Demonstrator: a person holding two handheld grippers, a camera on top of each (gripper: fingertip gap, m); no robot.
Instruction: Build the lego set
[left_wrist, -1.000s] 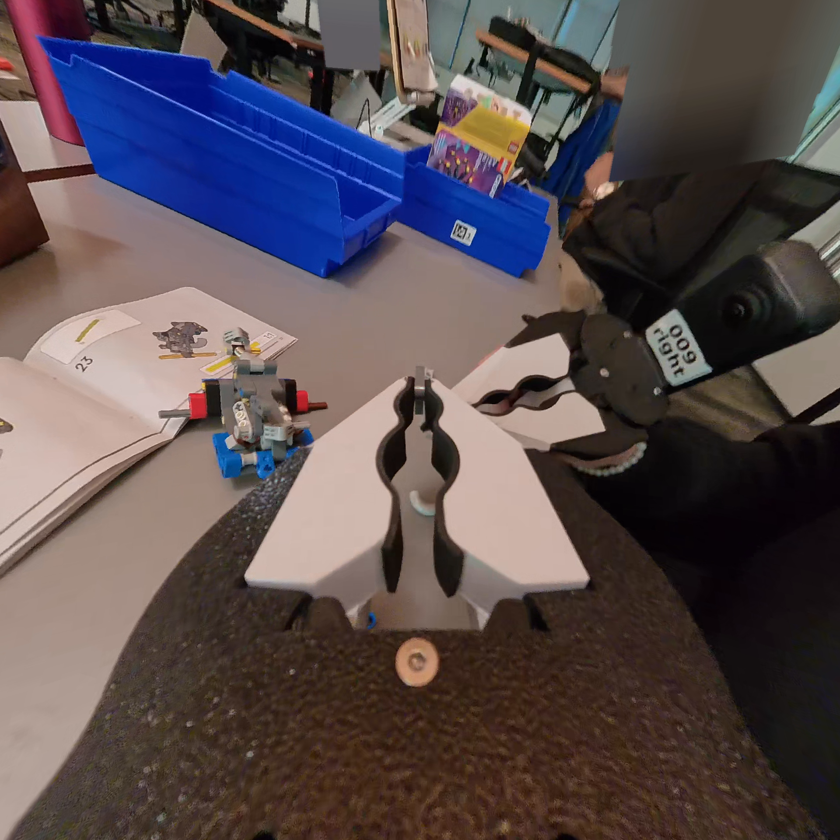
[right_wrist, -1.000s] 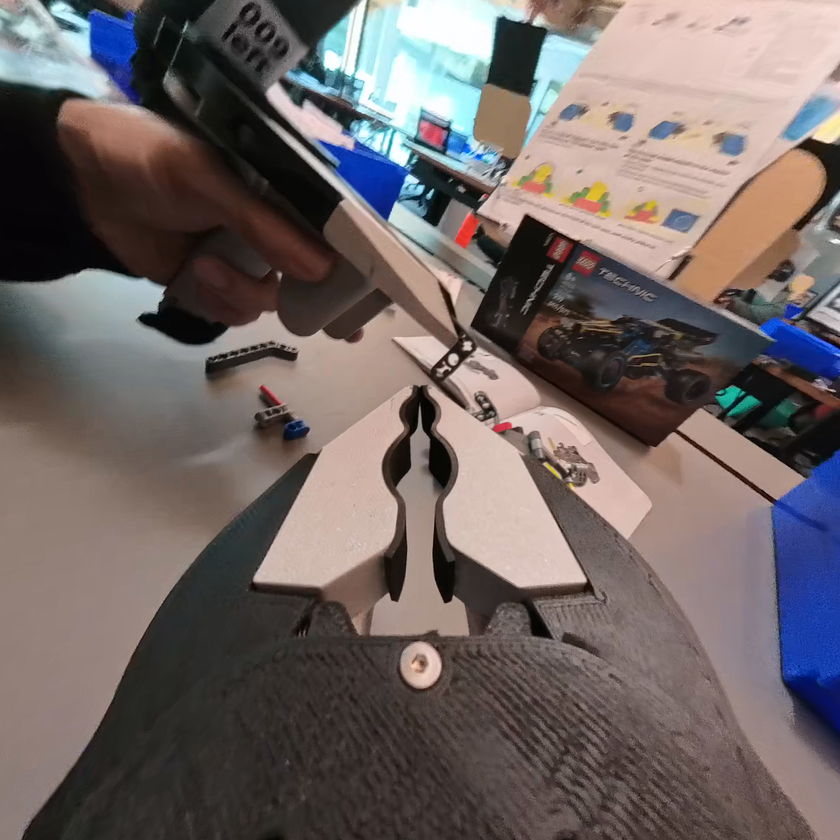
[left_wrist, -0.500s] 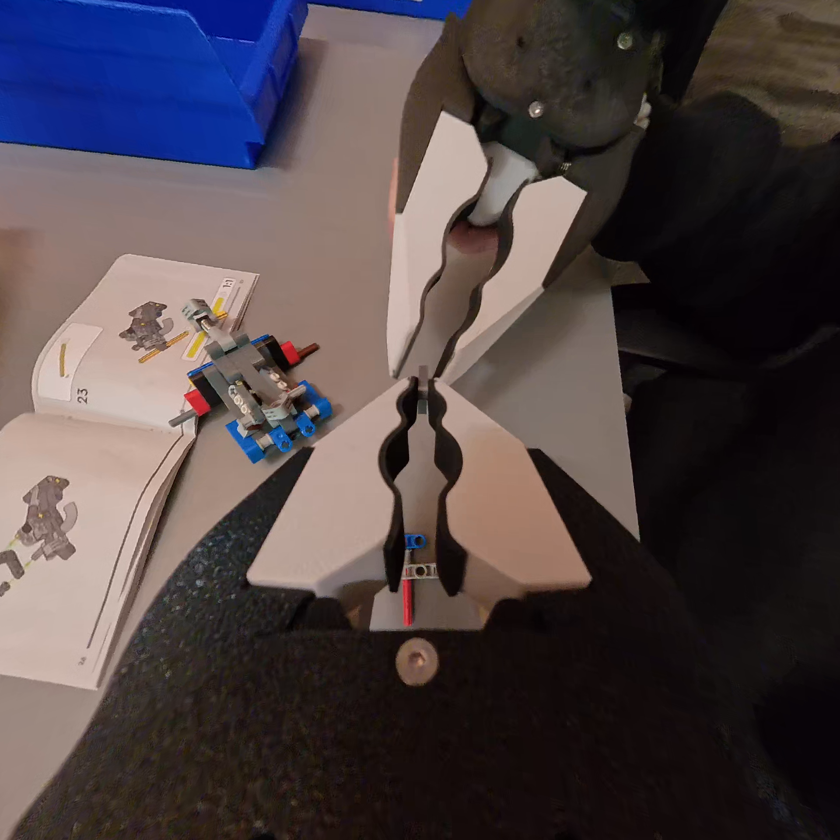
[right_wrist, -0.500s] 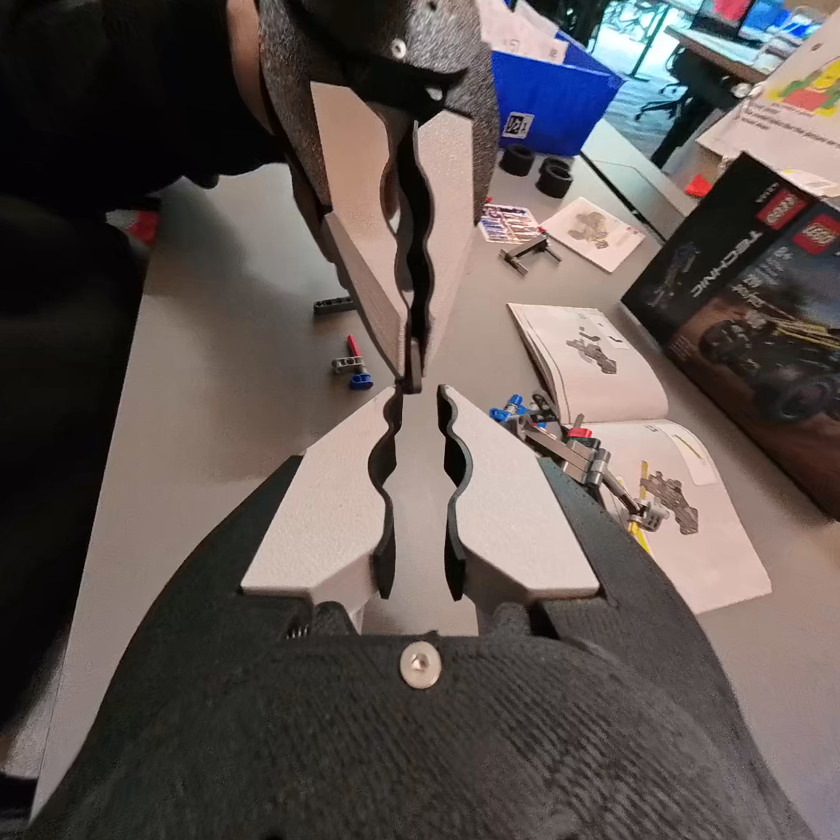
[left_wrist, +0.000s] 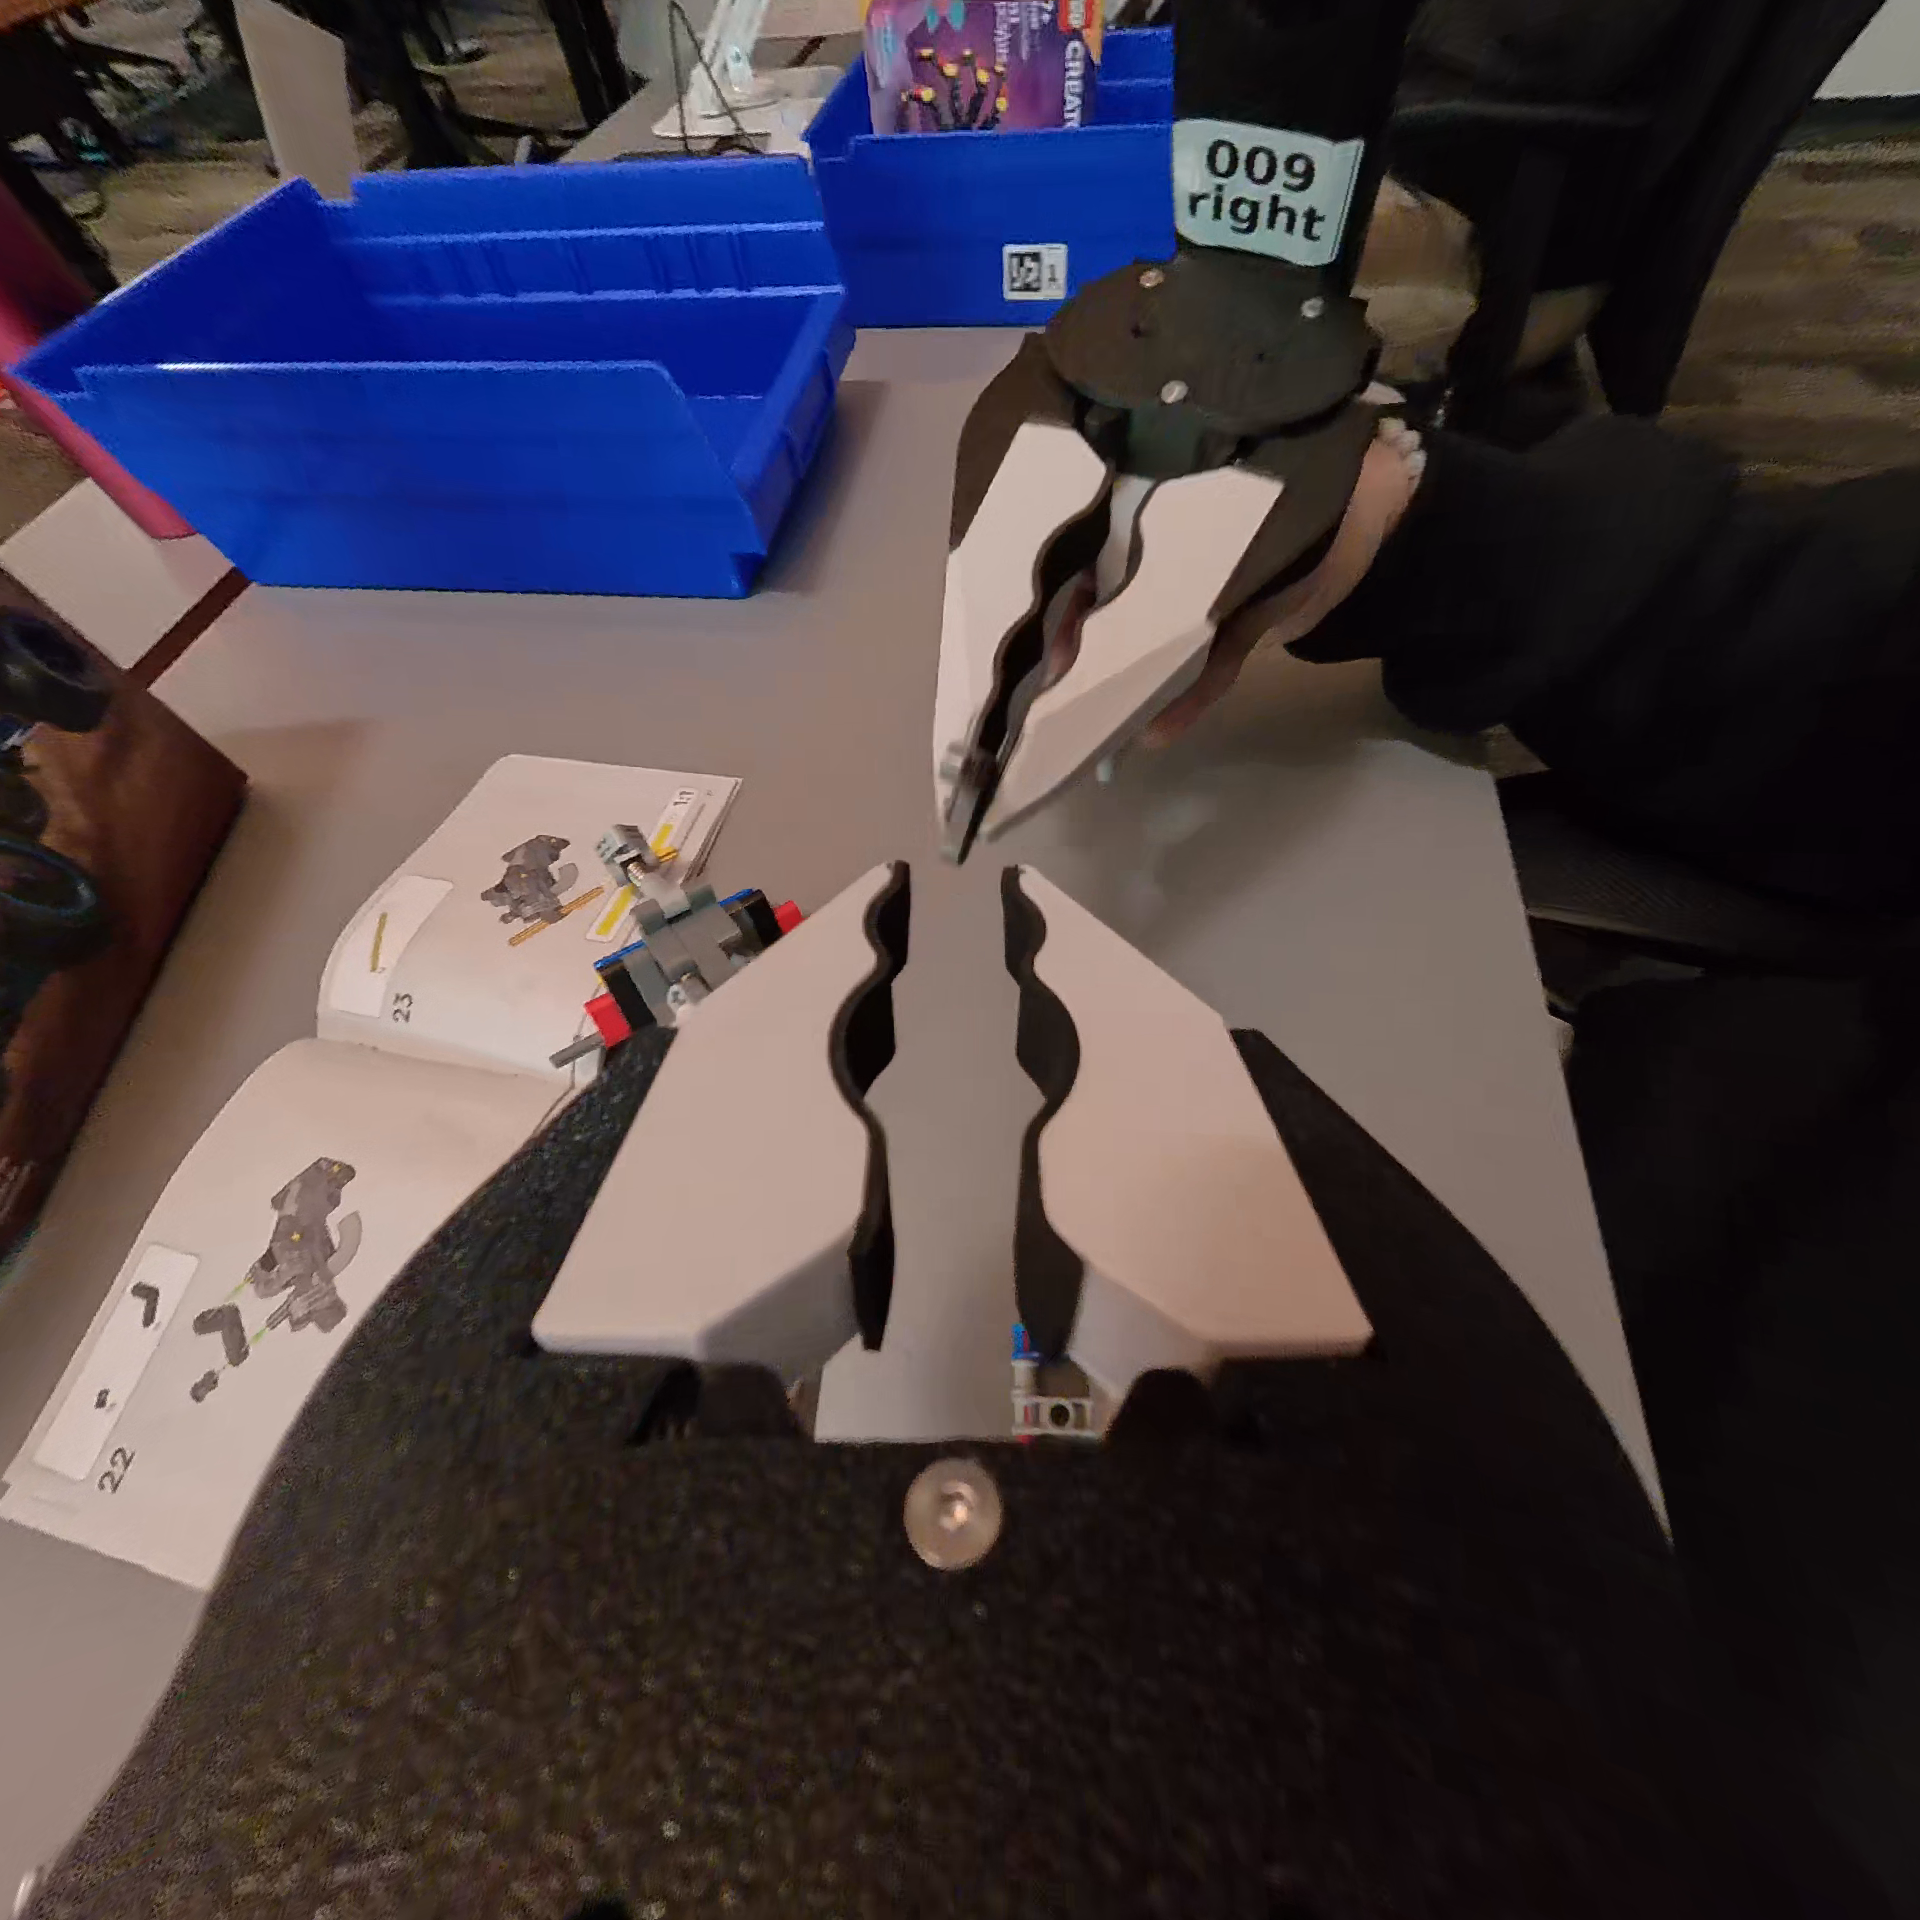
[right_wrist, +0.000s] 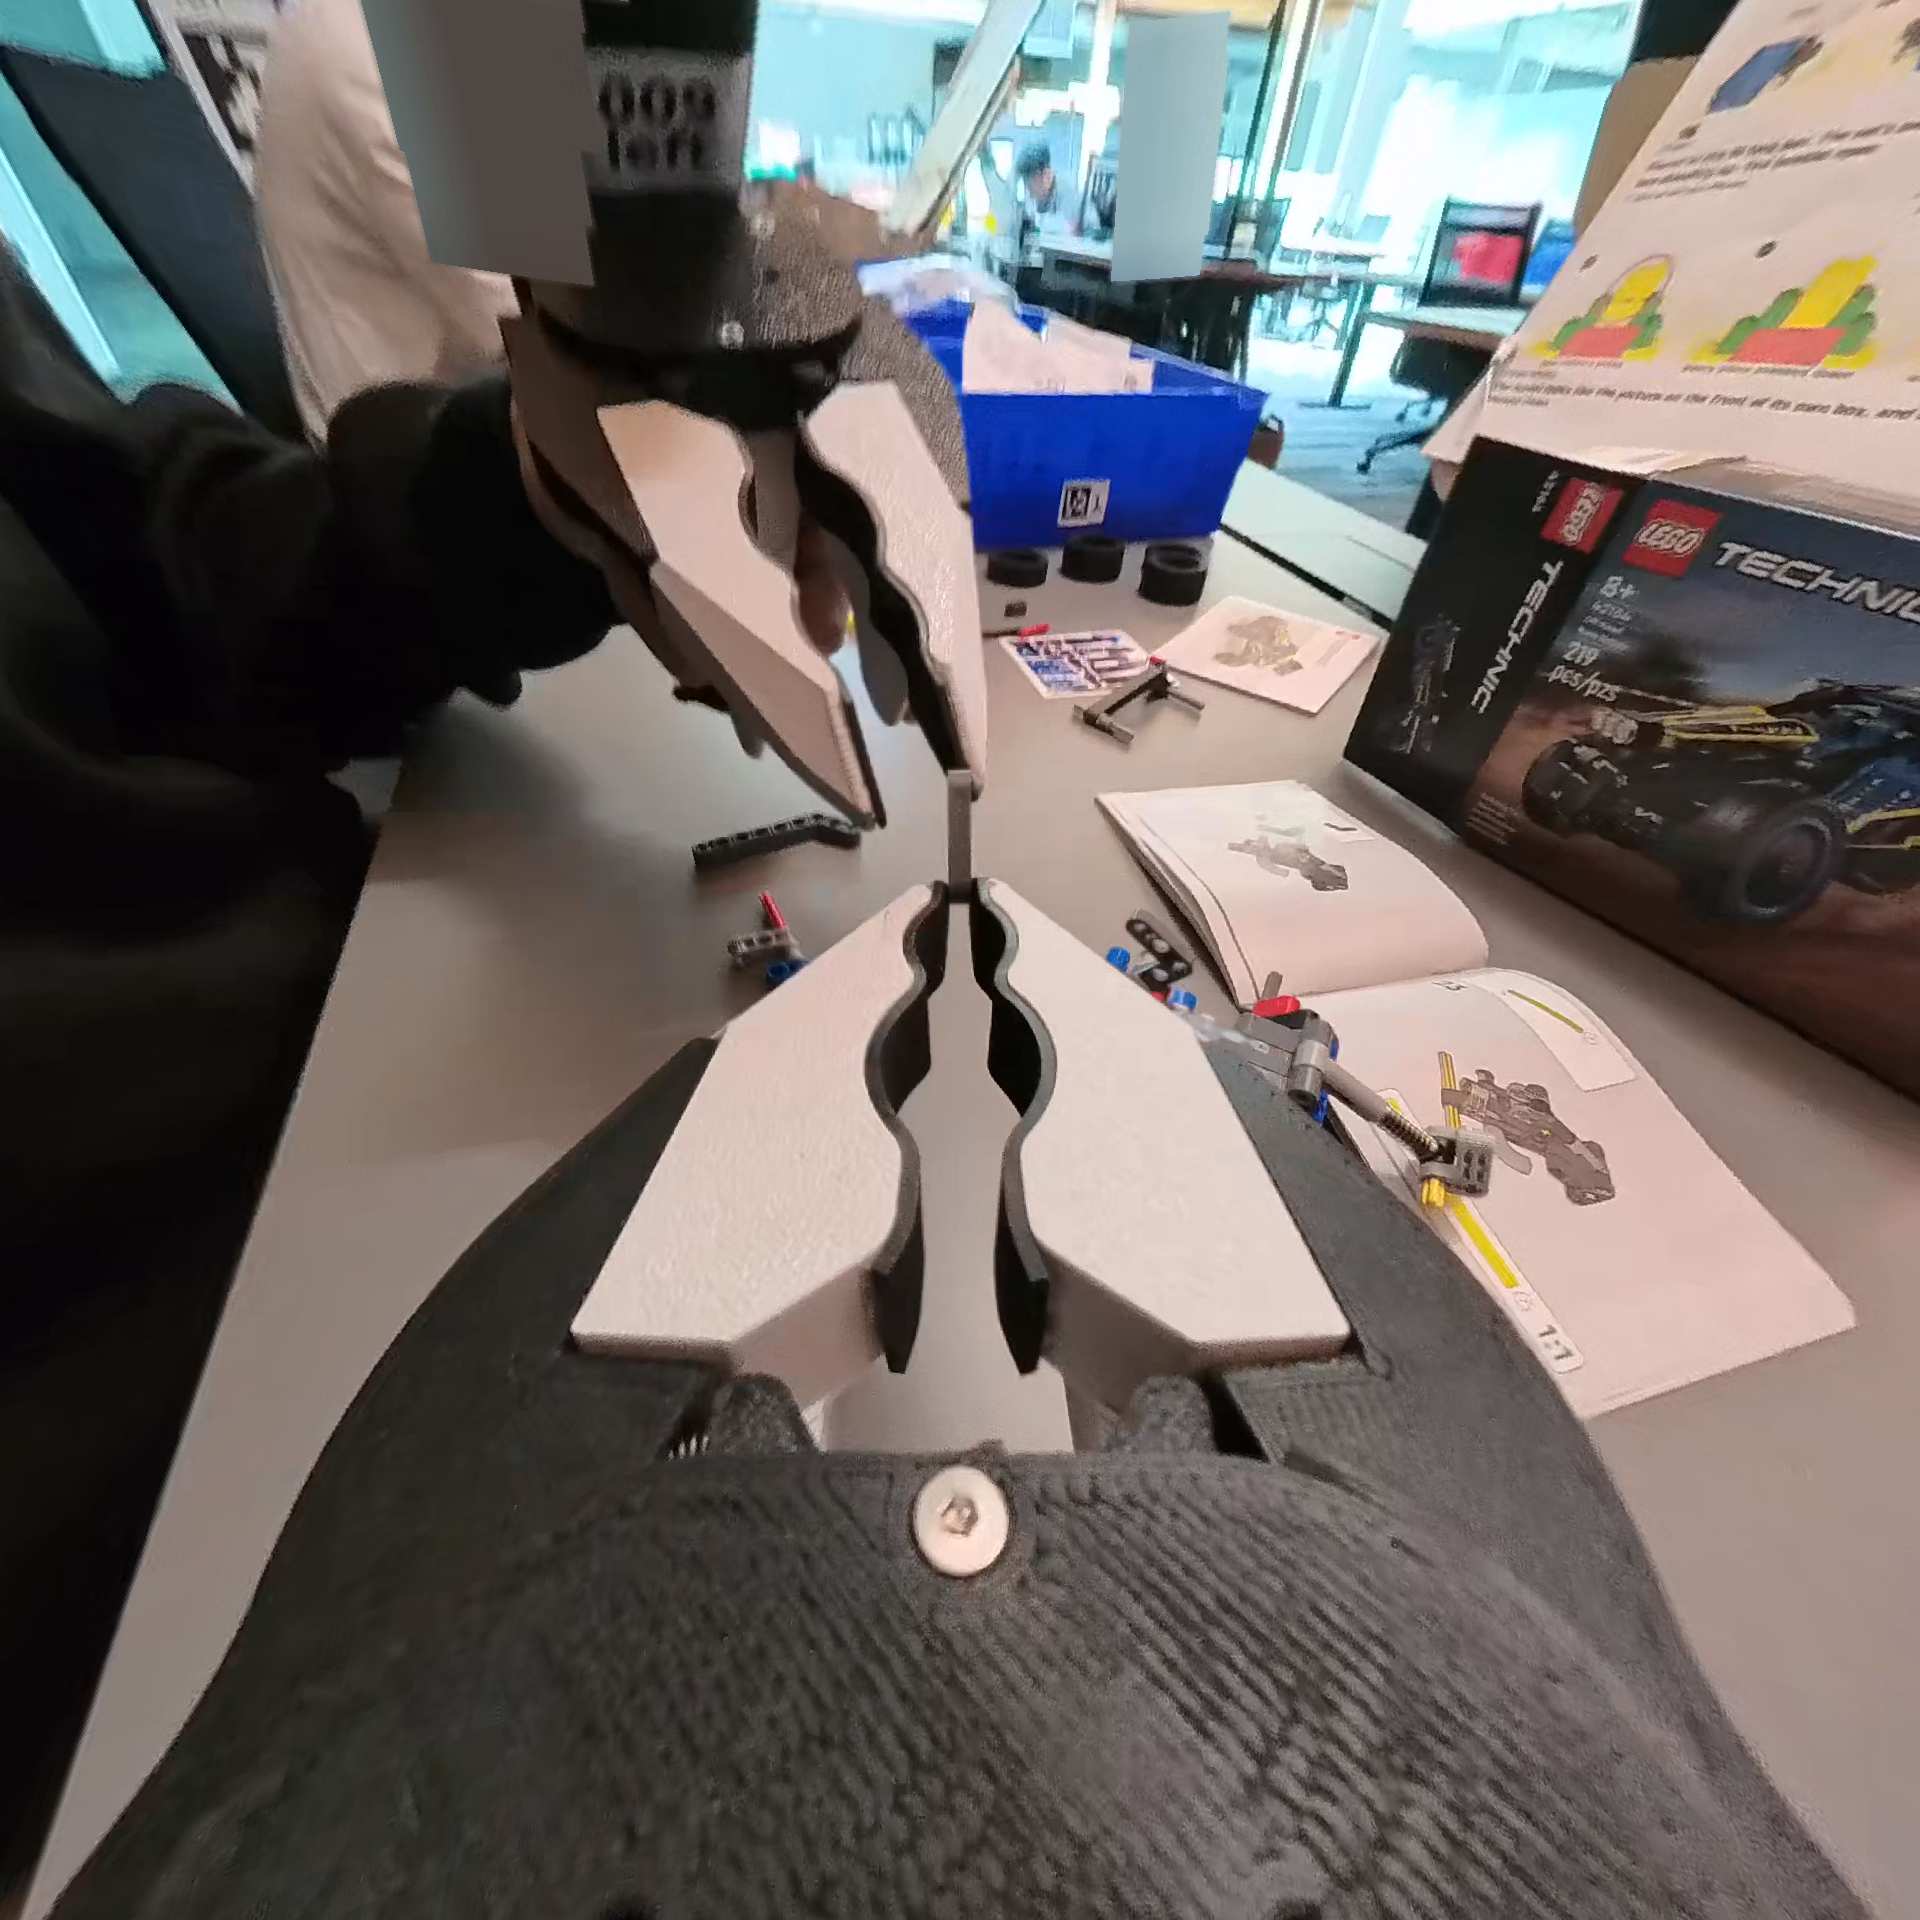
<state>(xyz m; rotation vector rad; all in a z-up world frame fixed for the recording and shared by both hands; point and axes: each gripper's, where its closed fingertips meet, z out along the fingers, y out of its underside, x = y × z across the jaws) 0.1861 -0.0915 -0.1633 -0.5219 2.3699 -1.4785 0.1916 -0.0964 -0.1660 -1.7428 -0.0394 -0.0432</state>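
Opened since before, left gripper (left_wrist: 954, 883) faces right gripper (right_wrist: 958, 891) pinching grey beam (right_wrist: 960, 831).

Gripper tag: white tag (left_wrist: 1262, 192) with bold dark print on the right gripper (left_wrist: 961, 821), upper right.
Bin sticker: small white coded sticker (left_wrist: 1034, 272) on a blue bin (left_wrist: 914, 239), top centre.
Booklet: open booklet (left_wrist: 416, 1039), left, with printed page numbers.
Toy box: dark box (right_wrist: 1662, 675), right edge, with brand marks and lettering.
Poster: sheet (right_wrist: 1714, 208), upper right, print blurred.

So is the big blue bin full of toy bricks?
No, the big blue bin shows only bare blue walls and floor inside; the left wrist view shows nothing in it.
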